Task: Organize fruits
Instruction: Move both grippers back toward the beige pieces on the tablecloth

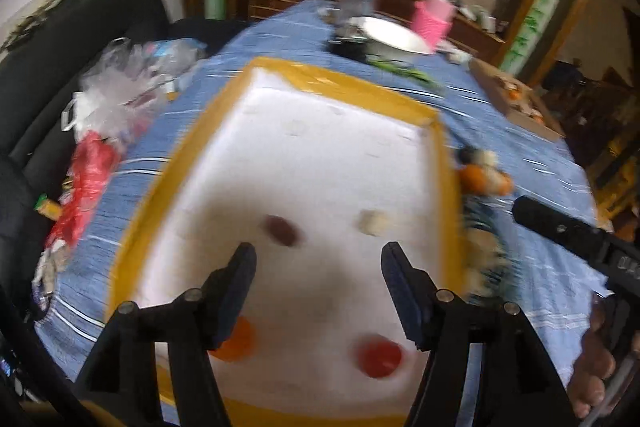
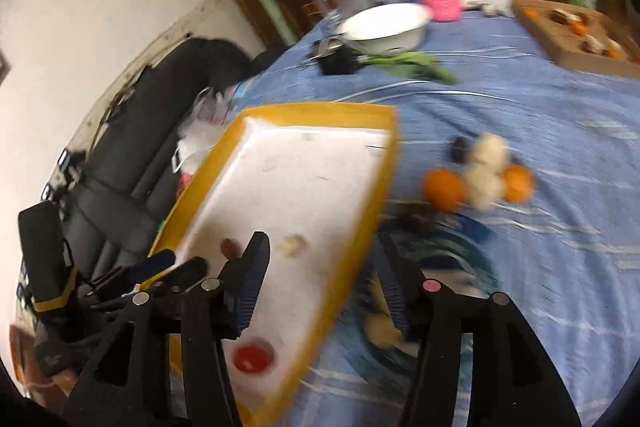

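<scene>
Left wrist view: the left claw (image 1: 316,259) hangs spread and empty over the white tray (image 1: 447,163), where a red fruit (image 1: 379,355) could roll if bumped. Right wrist view: the right claw (image 2: 320,255) gapes empty astride the tray's rim, oranges (image 2: 445,189) loose on the blue tabletop (image 2: 540,99) nearby, so a blurred reach risks clipping that edge.

orange fruit (image 1: 236,341): half hidden by gripper finger | plate (image 2: 452,267): blurred, contents unclear

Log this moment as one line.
left gripper: open over tray | right gripper: open | tomato in tray | oranges on cloth
</scene>
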`<action>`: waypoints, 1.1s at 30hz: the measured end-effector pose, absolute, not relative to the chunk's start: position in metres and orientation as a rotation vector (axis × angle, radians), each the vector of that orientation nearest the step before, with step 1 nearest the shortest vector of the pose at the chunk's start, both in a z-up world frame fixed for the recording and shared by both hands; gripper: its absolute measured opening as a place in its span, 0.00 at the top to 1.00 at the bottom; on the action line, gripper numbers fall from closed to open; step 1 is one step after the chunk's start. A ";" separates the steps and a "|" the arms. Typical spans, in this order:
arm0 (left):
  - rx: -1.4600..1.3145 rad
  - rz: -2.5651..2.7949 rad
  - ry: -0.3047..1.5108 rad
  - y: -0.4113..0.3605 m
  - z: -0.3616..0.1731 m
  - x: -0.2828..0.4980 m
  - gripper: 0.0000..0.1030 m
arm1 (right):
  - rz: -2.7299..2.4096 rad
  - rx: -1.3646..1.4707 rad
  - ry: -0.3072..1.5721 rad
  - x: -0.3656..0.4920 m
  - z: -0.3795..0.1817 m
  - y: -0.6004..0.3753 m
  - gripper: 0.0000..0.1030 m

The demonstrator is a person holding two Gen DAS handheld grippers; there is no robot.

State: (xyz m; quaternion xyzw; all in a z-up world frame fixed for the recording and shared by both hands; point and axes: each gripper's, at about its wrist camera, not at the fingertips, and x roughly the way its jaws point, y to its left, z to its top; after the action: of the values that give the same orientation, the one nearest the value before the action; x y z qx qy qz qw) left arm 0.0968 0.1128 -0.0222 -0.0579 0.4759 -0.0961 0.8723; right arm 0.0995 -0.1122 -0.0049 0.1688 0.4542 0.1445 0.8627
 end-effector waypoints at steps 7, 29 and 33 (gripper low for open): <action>-0.053 -0.378 1.010 0.049 -0.017 0.079 0.34 | 0.165 0.421 0.983 0.058 -0.026 -0.173 0.48; 0.194 -0.351 1.125 -0.053 -0.060 0.079 0.57 | 0.140 0.554 0.929 0.006 -0.033 -0.234 0.50; 0.234 -0.308 1.105 -0.055 -0.062 0.077 0.60 | 0.149 0.554 0.931 0.005 -0.034 -0.233 0.50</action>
State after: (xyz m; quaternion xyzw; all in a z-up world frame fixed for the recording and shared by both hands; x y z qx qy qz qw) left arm 0.0771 -0.0545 -0.0620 0.1103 0.5216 -0.1456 0.8334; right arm 0.0054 -0.2328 -0.0336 0.2635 0.4426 0.0707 0.8542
